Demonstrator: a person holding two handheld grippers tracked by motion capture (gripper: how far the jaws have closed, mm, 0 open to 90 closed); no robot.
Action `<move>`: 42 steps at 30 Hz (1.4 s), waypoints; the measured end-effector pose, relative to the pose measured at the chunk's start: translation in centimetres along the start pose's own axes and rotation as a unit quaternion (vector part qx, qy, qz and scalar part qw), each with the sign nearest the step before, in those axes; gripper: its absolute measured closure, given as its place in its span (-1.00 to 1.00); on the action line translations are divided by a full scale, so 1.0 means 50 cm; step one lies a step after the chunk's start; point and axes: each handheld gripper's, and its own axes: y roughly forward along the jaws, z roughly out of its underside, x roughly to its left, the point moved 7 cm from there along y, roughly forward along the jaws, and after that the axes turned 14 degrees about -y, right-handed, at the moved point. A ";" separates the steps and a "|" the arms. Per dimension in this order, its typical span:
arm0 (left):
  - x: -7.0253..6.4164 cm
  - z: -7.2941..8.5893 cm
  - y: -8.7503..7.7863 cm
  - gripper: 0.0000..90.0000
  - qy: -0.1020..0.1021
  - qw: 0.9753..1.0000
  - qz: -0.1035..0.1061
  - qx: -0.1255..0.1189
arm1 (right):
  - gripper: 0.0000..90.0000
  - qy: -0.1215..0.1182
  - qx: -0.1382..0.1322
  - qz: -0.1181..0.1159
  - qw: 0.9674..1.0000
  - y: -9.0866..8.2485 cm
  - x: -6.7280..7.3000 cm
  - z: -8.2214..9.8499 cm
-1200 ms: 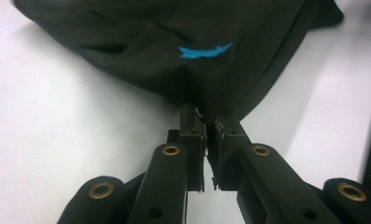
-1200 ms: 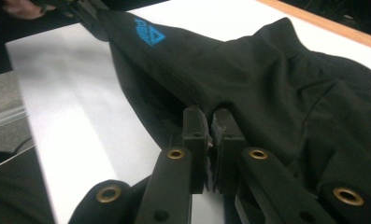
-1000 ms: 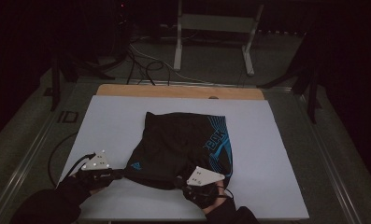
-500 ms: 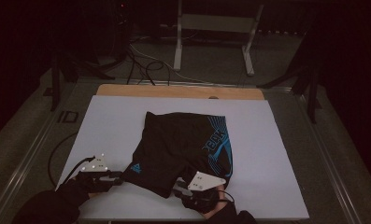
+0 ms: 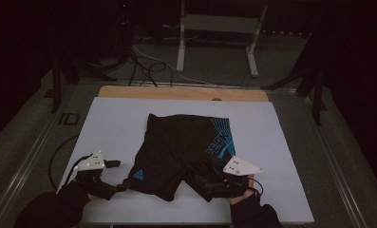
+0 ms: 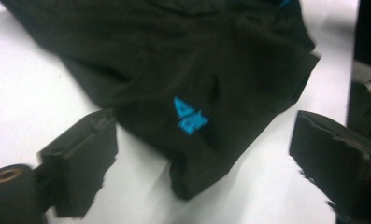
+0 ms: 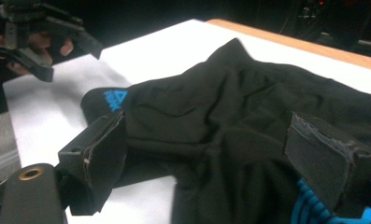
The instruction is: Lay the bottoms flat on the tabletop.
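Lying near the front edge of the white tabletop (image 5: 110, 118), the black shorts (image 5: 181, 147) look light, soft and floppy. Both the left gripper (image 5: 121, 186) and right gripper (image 5: 201, 183) have just been opening, jaws wide, pressing nothing; leg hems offer the best hold.

Matt black cloth shorts (image 5: 186, 152) on smooth white sheet (image 5: 110, 123) over wooden table (image 5: 176, 92)
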 end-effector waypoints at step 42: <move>-0.283 -0.153 0.248 -0.89 0.094 0.983 0.155 0.006 | -0.70 0.057 0.029 0.116 0.991 -0.111 -0.177 0.111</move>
